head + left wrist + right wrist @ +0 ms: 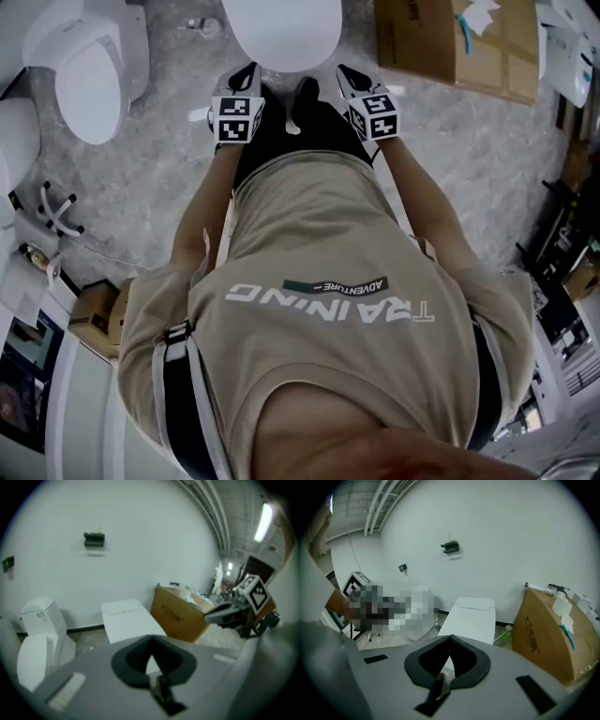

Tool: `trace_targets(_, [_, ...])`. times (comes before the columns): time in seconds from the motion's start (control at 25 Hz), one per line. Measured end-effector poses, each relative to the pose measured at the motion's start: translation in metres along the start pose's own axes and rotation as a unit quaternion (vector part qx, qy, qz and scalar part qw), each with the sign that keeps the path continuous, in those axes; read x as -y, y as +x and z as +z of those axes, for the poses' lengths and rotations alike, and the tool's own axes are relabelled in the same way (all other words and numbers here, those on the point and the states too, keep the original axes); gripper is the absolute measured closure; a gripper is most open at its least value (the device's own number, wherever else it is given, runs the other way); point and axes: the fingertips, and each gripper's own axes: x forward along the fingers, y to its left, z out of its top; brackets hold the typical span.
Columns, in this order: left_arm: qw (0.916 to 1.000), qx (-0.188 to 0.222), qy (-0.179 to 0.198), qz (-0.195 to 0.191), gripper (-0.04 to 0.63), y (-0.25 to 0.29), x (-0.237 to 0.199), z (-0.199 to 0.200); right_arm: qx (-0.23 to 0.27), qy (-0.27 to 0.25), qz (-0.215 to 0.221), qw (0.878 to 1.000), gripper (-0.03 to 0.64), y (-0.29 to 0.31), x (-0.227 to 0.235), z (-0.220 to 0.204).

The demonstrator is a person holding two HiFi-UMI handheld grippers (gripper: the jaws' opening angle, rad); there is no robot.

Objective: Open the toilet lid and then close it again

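We stand over the toilet, whose white lid lies flat and closed over the bowl. Everything else we place from that toilet.

Our left hand-held gripper hangs just short of the toilet's front rim, toward its left side and not touching it. In its own view its dark jaws are narrow, closed tip to tip with nothing between them. Only a sliver of the white lid shows through the loop they form. Our right hand-held gripper hangs just short of the same front rim, toward the right side and also clear of it. Its jaws too are drawn together at the tips and hold nothing. The two square-marked cubes sit on our side of the rim, one at each side, and our dark trousers show between them.

A brown cardboard box stands on the floor just to the right of the toilet. A second white toilet stands to the left of it, well apart, with its lid also down. The grey mottled floor runs around the base. Behind the toilet rises a plain white wall, and a small black fitting is fixed high on it, above and to the toilet's left.
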Motion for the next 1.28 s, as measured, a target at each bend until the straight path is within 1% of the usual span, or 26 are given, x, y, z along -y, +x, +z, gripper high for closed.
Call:
trace_targets(0.08, [0.9995, -0.028, -0.009, -0.012, 0.592, 0.02, 0.006, -0.023, -0.025, 0.011, 0.013, 1.0, 0.606, 0.019, 0.008, -0.028])
trace_targets(0.16, [0.9988, -0.042, -0.014, -0.021, 0.592, 0.047, 0.007, -0.037, -0.049, 0.012, 0.022, 0.998, 0.606, 0.046, 0.024, -0.045])
trace_targets(0.28, [0.9976, -0.066, -0.01, -0.02, 0.591, 0.075, -0.004, -0.068, -0.081, 0.013, 0.03, 0.996, 0.606, 0.091, 0.03, -0.065])
trace_targets(0.4, [0.9944, -0.1, -0.028, -0.017, 0.591, 0.101, -0.007, -0.109, -0.114, 0.011, 0.042, 0.993, 0.606, 0.125, 0.033, -0.092])
trace_targets(0.52, [0.9908, -0.125, -0.047, -0.025, 0.591, 0.13, -0.002, -0.143, -0.141, 0.011, 0.046, 0.989, 0.606, 0.151, 0.042, -0.124])
trace_targets(0.64, [0.9869, -0.147, -0.059, -0.032, 0.592, 0.153, -0.003, -0.183, -0.152, 0.037, 0.052, 0.986, 0.606, 0.174, 0.039, -0.159])
trace_targets(0.76, [0.9825, -0.167, -0.078, -0.026, 0.592, 0.177, -0.007, -0.215, -0.16, 0.076, 0.04, 0.983, 0.606, 0.195, 0.049, -0.193])
trace_targets(0.84, [0.9808, -0.174, -0.087, -0.013, 0.591, 0.19, -0.011, -0.227, -0.162, 0.097, 0.033, 0.981, 0.606, 0.205, 0.058, -0.21])
trace_targets(0.96, [0.9814, -0.171, -0.087, 0.008, 0.591, 0.203, -0.02, -0.236, -0.162, 0.091, 0.04, 0.982, 0.606, 0.217, 0.064, -0.224])
trace_targets(1.12, [0.9798, -0.181, -0.084, 0.002, 0.591, 0.204, -0.027, -0.25, -0.162, 0.084, 0.047, 0.982, 0.606, 0.227, 0.06, -0.226])
trace_targets(1.28, [0.9811, -0.176, -0.081, -0.006, 0.591, 0.201, -0.025, -0.246, -0.156, 0.076, 0.056, 0.983, 0.606, 0.227, 0.057, -0.221])
